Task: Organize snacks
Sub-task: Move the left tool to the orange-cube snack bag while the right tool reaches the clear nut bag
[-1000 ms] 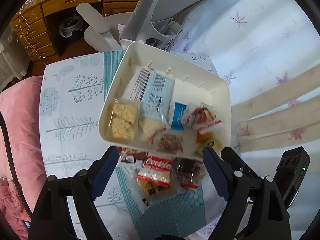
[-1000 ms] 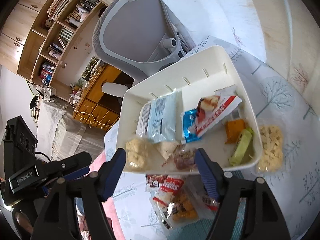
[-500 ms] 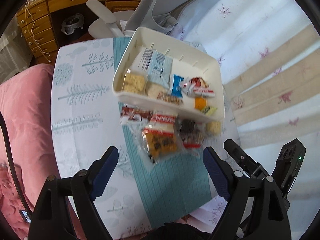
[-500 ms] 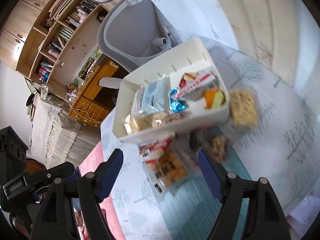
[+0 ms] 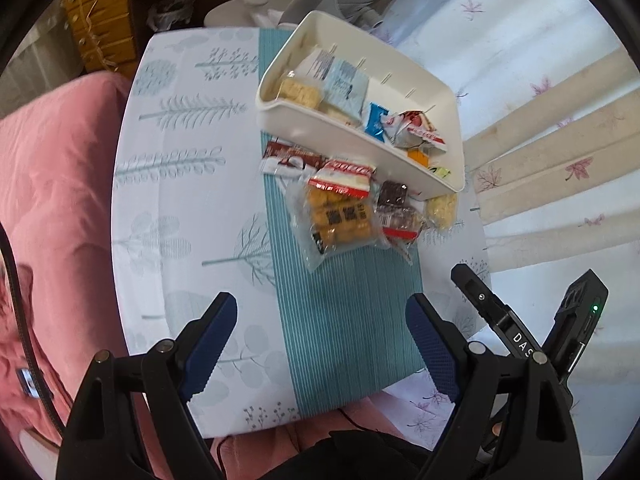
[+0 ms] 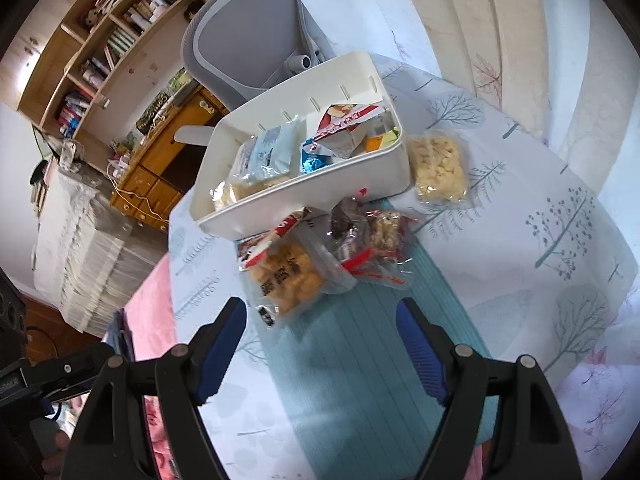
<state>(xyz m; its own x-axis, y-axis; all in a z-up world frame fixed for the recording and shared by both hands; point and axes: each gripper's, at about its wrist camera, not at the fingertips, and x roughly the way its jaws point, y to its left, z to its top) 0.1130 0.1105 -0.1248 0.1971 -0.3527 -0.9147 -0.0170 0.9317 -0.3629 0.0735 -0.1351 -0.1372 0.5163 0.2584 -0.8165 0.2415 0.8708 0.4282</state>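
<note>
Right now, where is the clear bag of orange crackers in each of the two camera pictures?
Left wrist view: bag of orange crackers lies mid-picture on the teal runner, below the white bin.
Right wrist view: left of centre, below the same bin.
Shared landmark: the white bin.

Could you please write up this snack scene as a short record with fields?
bin: white bin on the table, holding several wrapped snacks
loose snacks: cookie bag, dark-wrapped snack and pale cracker pack, all outside the bin
surface: tree-print tablecloth with a teal striped runner
left gripper: open, empty
right gripper: open, empty
</note>
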